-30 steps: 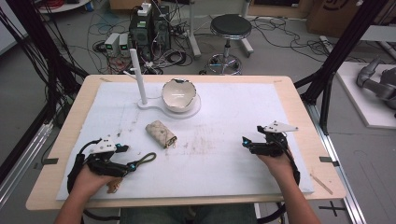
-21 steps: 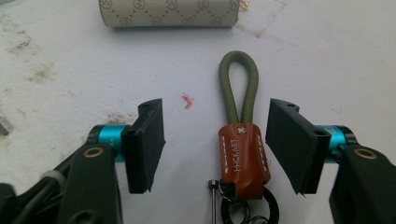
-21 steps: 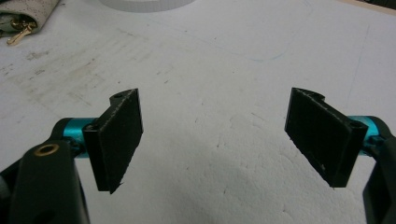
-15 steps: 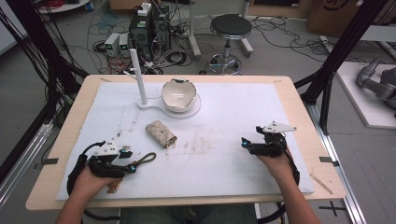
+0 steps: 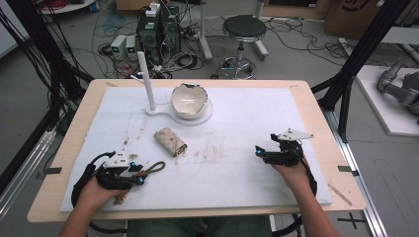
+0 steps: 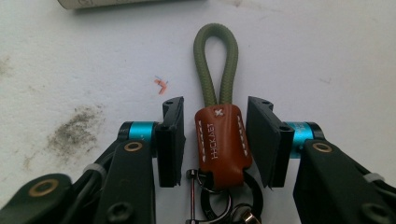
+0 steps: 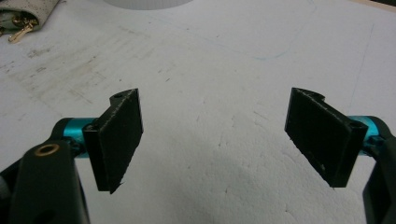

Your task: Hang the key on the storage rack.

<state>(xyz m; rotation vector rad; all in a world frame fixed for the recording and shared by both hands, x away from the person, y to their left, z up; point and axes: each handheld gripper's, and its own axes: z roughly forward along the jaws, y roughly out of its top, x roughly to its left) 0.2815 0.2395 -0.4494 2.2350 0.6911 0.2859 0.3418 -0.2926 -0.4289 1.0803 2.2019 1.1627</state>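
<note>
A keychain (image 5: 152,169) with a brown leather tab (image 6: 219,140), an olive cord loop and metal rings lies on the white mat at the front left. My left gripper (image 5: 140,177) straddles the tab (image 6: 215,105). Its jaws have just been closing, and a thin gap still shows on each side of the tab. A beige quilted pouch (image 5: 170,141) lies at the mat's middle. At the right, my right gripper (image 5: 258,150) rests on the mat, its jaws wide open (image 7: 215,135) with only bare mat between them.
A white bowl (image 5: 188,100) sits on a white stand with an upright post (image 5: 146,79) at the back of the mat (image 5: 237,187). Dirty smudges mark the mat near the pouch. The wooden table edge (image 5: 341,163) runs along the right.
The left gripper's jaws have narrowed around the keychain's leather tab. Both hands and the right gripper's jaws have kept still.
</note>
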